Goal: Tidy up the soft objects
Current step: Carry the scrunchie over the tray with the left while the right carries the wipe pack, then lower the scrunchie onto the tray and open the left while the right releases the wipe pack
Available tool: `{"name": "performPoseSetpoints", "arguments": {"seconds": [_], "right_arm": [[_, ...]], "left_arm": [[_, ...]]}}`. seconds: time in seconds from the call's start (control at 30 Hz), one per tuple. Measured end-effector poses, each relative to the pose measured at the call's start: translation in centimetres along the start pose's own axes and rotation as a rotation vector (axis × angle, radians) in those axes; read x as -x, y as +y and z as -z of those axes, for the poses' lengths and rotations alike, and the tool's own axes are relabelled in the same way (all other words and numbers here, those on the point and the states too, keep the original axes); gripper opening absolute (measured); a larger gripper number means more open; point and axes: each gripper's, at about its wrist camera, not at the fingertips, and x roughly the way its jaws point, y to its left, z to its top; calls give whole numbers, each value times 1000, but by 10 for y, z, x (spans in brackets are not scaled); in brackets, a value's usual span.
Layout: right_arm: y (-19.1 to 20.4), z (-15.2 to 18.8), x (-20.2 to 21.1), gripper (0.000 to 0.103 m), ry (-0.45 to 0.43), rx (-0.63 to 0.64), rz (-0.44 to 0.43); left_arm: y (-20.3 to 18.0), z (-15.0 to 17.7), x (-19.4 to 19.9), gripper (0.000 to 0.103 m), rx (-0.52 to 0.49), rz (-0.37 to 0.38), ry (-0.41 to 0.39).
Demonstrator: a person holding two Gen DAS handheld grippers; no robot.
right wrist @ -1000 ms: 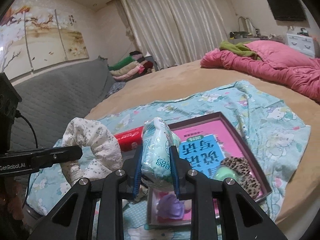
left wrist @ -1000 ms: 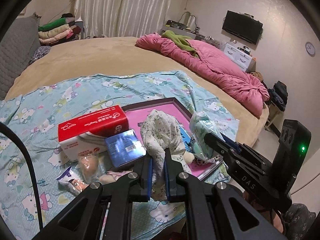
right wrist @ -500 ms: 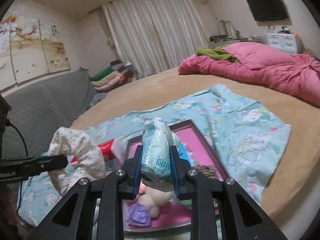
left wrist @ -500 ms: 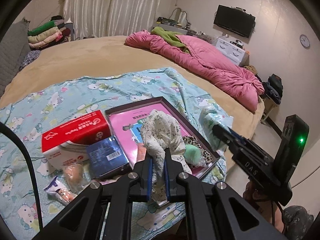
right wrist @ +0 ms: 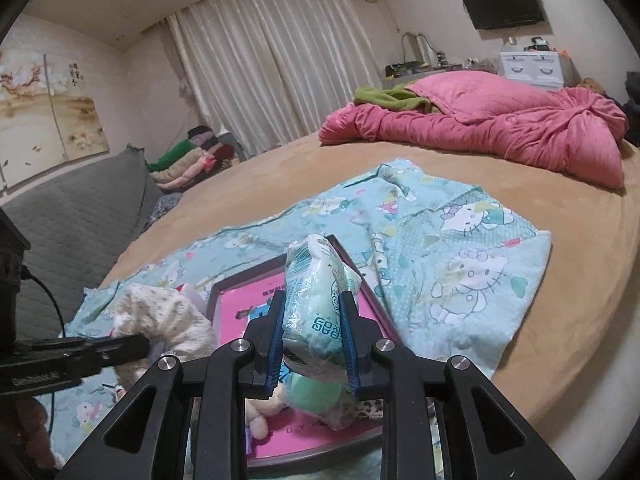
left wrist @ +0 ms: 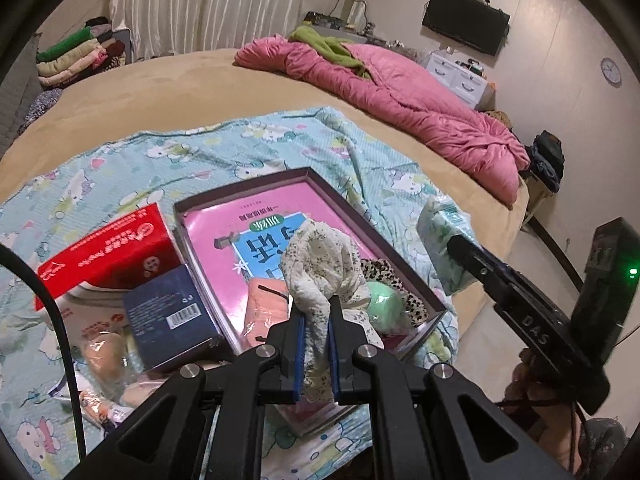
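My left gripper point(left wrist: 316, 322) is shut on a white floral cloth point(left wrist: 324, 268) and holds it above the near end of a dark tray point(left wrist: 240, 194) with a pink book inside. My right gripper point(right wrist: 314, 320) is shut on a pale green tissue pack point(right wrist: 316, 292), held above the tray point(right wrist: 224, 282). The pack also shows in the left wrist view point(left wrist: 442, 240), right of the tray. The cloth shows at the left in the right wrist view point(right wrist: 168, 316). A green ball point(left wrist: 384, 304) and a leopard-print item point(left wrist: 384, 272) lie in the tray.
A red tissue box point(left wrist: 104, 252), a dark blue box point(left wrist: 168, 320) and small wrapped items point(left wrist: 100, 356) lie left of the tray on the Hello Kitty sheet point(left wrist: 200, 152). A pink quilt point(left wrist: 400, 92) lies at the far side of the bed. The bed edge drops off at the right.
Both grippers have drawn back and swung right with their loads. The tray now sits more to the left and lower in the right wrist view.
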Motion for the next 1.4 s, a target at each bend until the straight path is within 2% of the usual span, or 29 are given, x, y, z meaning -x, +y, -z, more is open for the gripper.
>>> {"name": "performPoseSetpoints", "arguments": {"seconds": [0.3,0.57,0.97,1.4], "right_arm": [[19,6,-18,26,59,23,-72],[28,13,-37,26,126,-41,-176],[28,23,-70,26,216,-13,-72],[34,25,-93,28,236,50,-54]], "left_arm": [[10,1,-33,10,5,-56,48],[23,-1,-53,10,26,-82,77],[31,0,-78,10,30,-104,133],[28,2,-85,10,16,-118,155]]}}
